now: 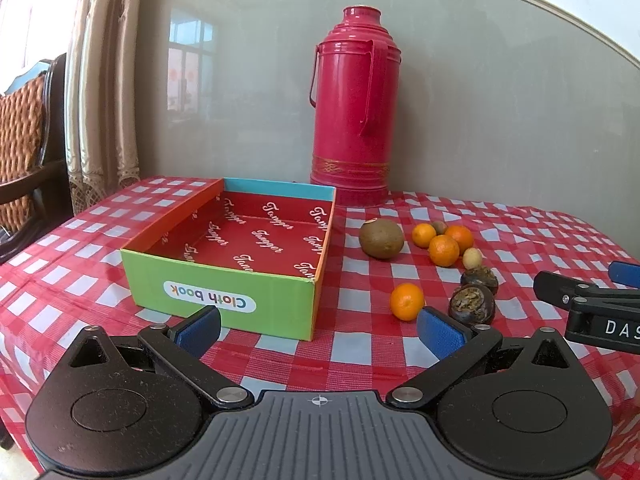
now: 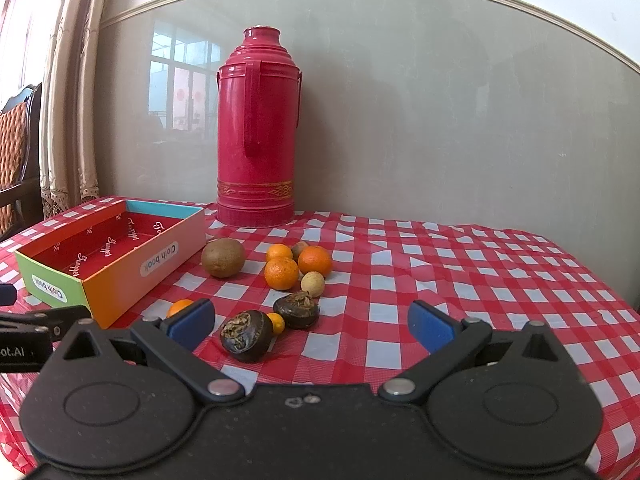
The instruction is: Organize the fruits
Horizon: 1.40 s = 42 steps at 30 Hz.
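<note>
Fruits are scattered on the checked cloth point(image 2: 440, 264) beside the empty box point(image 1: 228, 264): kiwi point(image 2: 223, 258), oranges point(image 2: 281, 274), perhaps mangosteens point(image 2: 247, 335). Left gripper point(image 1: 320, 330) and right gripper point(image 2: 311, 322) are spread, nothing held. Picking is judged not yet begun; closing on the nearest fruit is required.

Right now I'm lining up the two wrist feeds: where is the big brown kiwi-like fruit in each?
Left wrist: the big brown kiwi-like fruit lies right of centre, just right of the colourful open cardboard box.
Right wrist: the fruit lies left of centre, again right of the box.
Shared landmark: the tall red thermos flask behind it.
</note>
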Each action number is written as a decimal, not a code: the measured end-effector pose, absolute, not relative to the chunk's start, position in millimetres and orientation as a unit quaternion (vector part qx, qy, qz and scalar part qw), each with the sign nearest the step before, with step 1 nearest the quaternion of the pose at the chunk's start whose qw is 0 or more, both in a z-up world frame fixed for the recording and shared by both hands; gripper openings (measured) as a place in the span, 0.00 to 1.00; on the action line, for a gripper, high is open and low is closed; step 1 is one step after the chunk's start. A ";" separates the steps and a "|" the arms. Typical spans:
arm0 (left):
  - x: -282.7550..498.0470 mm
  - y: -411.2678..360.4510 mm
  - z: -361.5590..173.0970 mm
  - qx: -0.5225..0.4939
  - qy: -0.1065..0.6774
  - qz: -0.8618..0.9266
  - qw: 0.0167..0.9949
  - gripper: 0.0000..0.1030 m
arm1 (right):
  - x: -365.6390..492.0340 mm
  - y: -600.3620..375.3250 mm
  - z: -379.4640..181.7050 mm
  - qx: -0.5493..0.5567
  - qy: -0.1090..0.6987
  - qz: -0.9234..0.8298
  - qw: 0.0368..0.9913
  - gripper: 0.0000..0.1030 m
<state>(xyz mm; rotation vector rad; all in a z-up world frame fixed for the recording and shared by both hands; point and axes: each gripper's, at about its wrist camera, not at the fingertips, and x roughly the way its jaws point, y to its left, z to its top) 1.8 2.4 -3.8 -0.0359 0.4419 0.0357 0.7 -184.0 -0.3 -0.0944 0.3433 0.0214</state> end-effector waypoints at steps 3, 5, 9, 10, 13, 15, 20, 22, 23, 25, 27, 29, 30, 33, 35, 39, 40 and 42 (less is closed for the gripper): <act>2.3 1.3 -3.7 -0.014 0.220 0.018 0.975 1.00 | 0.5 -184.2 -0.2 -0.046 0.170 0.010 0.984 0.95; 4.1 -1.4 -3.6 -0.013 0.221 0.005 0.975 1.00 | 2.1 -184.1 -0.6 -0.046 0.170 0.008 0.984 0.95; 17.4 -16.3 -7.3 -0.006 0.238 -0.031 0.971 0.51 | 9.3 -188.3 -0.6 -0.034 0.175 -0.009 0.984 0.95; 22.7 -20.0 -9.3 -0.010 0.247 -0.039 0.968 0.49 | 11.2 -189.8 -1.7 -0.032 0.178 -0.013 0.983 0.95; 35.0 -29.2 -14.0 -0.013 0.260 -0.047 0.964 0.49 | 16.3 -194.1 -4.4 -0.027 0.188 -0.028 0.981 0.95; 43.2 -35.6 -15.0 -0.012 0.259 -0.050 0.964 0.49 | 20.4 -197.3 -4.5 -0.026 0.188 -0.032 0.981 0.95; 75.2 -49.9 -22.9 -0.011 0.270 -0.059 0.961 0.49 | 34.2 -204.7 -5.7 -0.022 0.192 -0.037 0.980 0.95; 89.2 -52.8 -27.6 -0.014 0.278 -0.062 0.958 0.47 | 40.2 -208.9 -8.0 -0.013 0.198 -0.042 0.979 0.95; 94.7 -53.6 -29.9 -0.016 0.284 -0.063 0.957 0.29 | 42.8 -211.7 -9.5 -0.006 0.202 -0.045 0.978 0.95; 100.7 -51.5 -31.4 -0.033 0.293 -0.066 0.953 0.30 | 46.6 -216.3 -11.7 0.008 0.211 -0.050 0.976 0.95; 96.0 -48.3 -27.3 -0.040 0.282 -0.070 0.956 0.30 | 46.5 -218.6 -12.3 0.017 0.210 -0.050 0.976 0.95; 84.6 -42.6 -18.9 -0.036 0.257 -0.065 0.963 0.30 | 44.6 -216.7 -12.8 0.015 0.207 -0.046 0.977 0.95; 78.0 -39.2 -14.3 -0.034 0.241 -0.060 0.968 0.30 | 43.4 -214.9 -13.1 0.011 0.206 -0.044 0.978 0.95; 67.5 -23.5 -3.0 -0.030 0.202 -0.035 0.978 0.30 | 42.0 -208.1 -12.9 0.003 0.203 -0.034 0.979 0.95; 65.3 -8.3 1.1 -0.033 0.194 -0.016 0.980 0.30 | 41.6 -202.1 -11.7 -0.004 0.200 -0.025 0.979 0.95; 64.9 21.8 2.5 -0.044 0.190 0.020 0.981 0.30 | 39.0 -186.9 -11.3 -0.020 0.194 -0.009 0.981 0.95; 65.7 28.8 2.1 -0.045 0.191 0.026 0.980 0.30 | 38.8 -183.1 -11.3 -0.022 0.193 -0.006 0.981 0.95; 69.8 39.9 -0.1 -0.046 0.198 0.036 0.979 0.30 | 39.0 -175.4 -11.8 -0.025 0.194 0.002 0.981 0.95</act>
